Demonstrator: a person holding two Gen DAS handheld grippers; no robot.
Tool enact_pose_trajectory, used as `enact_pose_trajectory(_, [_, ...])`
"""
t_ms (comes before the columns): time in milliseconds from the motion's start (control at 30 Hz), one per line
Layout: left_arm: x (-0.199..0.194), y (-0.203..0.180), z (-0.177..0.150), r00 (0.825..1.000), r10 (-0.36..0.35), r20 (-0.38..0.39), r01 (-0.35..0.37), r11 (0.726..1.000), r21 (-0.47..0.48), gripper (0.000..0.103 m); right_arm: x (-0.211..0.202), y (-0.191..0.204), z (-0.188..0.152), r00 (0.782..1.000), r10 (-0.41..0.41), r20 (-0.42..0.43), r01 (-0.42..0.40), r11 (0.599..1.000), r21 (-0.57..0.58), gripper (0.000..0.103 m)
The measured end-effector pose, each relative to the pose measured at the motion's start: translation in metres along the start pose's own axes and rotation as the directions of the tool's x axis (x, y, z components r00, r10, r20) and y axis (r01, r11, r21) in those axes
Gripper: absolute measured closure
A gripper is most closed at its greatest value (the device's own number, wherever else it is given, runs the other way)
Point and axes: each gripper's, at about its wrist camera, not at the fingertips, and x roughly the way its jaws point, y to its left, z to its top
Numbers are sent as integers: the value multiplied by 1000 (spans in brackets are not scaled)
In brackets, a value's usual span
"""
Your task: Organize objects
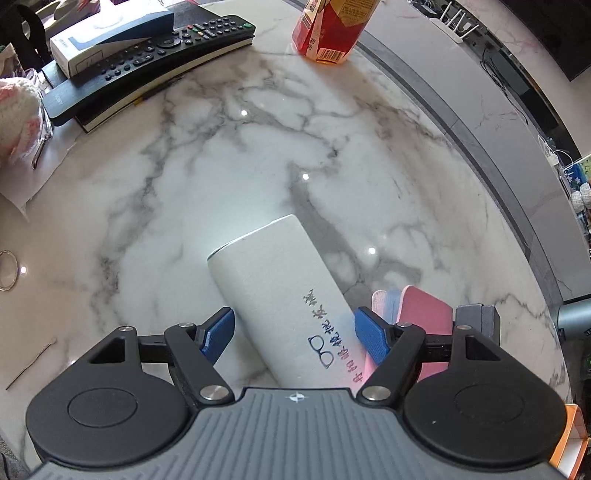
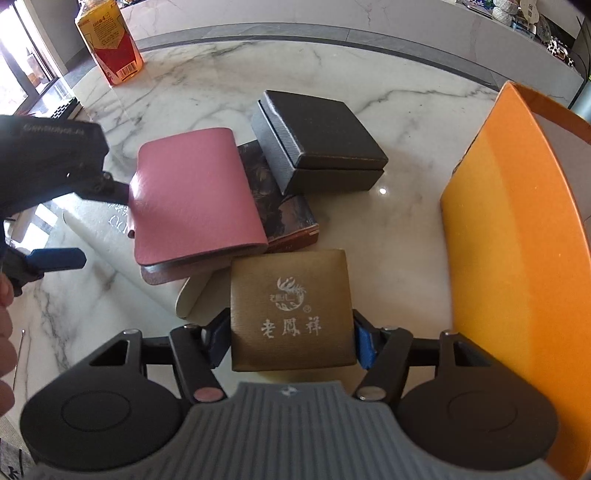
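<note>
We find the right tongs (image 2: 291, 341) closed on a brown box (image 2: 290, 310), a blue pad pressing each side; its textured lid bears a pale phoenix emblem over the characters 老凤祥. The box sits at the near edge of the cluster on the tabletop (image 2: 406, 229), a glossy white marble with grey veining, just beside an upright orange bin (image 2: 517, 236) with smooth walls. Ahead of it lie a pink wallet (image 2: 195, 195) of grained leather, a dark book (image 2: 291, 218) partly under the wallet, and a black box (image 2: 317, 144) with a woven-pattern lid set slightly askew on its base. The left tongs (image 1: 293, 334) stand open astride a white case (image 1: 280, 295), an elongated, matte, round-cornered form printed with a blue spectacles outline and a line of blue characters we cannot read; the pads flank it without pressing. In the left view the pink wallet (image 1: 424, 317) lies just beyond that case. Farther off a black remote (image 1: 155, 59) with rows of small buttons rests on a black notebook (image 1: 110, 107), with a white-and-blue carton (image 1: 107, 40) on top of it. A red-and-yellow bottle (image 1: 332, 26) carrying a barcode stands near the tabletop's curved edge; its label text is too small to read. A thin ring (image 1: 8, 269) lies at the left margin.
</note>
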Motion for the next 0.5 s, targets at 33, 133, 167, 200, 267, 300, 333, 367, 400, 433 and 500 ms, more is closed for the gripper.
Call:
enact_pose_trajectory(33, [2,-3,0,1000,14,-1,-14,1000,-1,15,0,0,0,1000,-1,0,1,1000,-6,36])
enact_pose_trajectory(133, [7,-8,-1,999,47,6,-47,999,-3,11,1,1,0,1000,-7,6,7,1000,-22,39])
enact_pose_trajectory(167, [8,-11,-2,998,62,12,-62,998,10,10,1,0,1,1000,-6,5,6,1000,-21,40])
enact_pose_trajectory(200, [8,-15,-3,997,79,17,-79,997,25,9,1,-1,1,1000,-3,4,3,1000,-19,40])
enact_pose_trajectory(267, [11,-22,-6,994,103,36,-106,992,64,8,1,-2,1,1000,3,5,-2,1000,-19,40])
enact_pose_trajectory(300, [12,-25,-7,993,106,50,-110,990,86,8,1,-2,1,1000,3,7,-3,1000,-19,40])
enact_pose_trajectory(333, [13,-27,-10,992,100,74,-108,988,110,8,1,-2,0,1000,3,9,-3,1000,-18,40])
enact_pose_trajectory(367, [12,-28,-13,991,91,93,-103,986,131,8,1,-2,0,1000,4,10,-4,1000,-17,41])
enact_pose_trajectory(400, [11,-27,-15,991,83,104,-98,983,154,9,0,-2,0,1000,7,9,-7,1000,-16,41])
enact_pose_trajectory(433, [10,-26,-17,992,71,102,-88,980,179,9,0,-2,-1,1000,12,8,-12,1000,-13,41])
enact_pose_trajectory(500, [8,-23,-18,996,47,79,-64,970,233,11,-2,-2,-3,1000,26,2,-26,1000,-12,41])
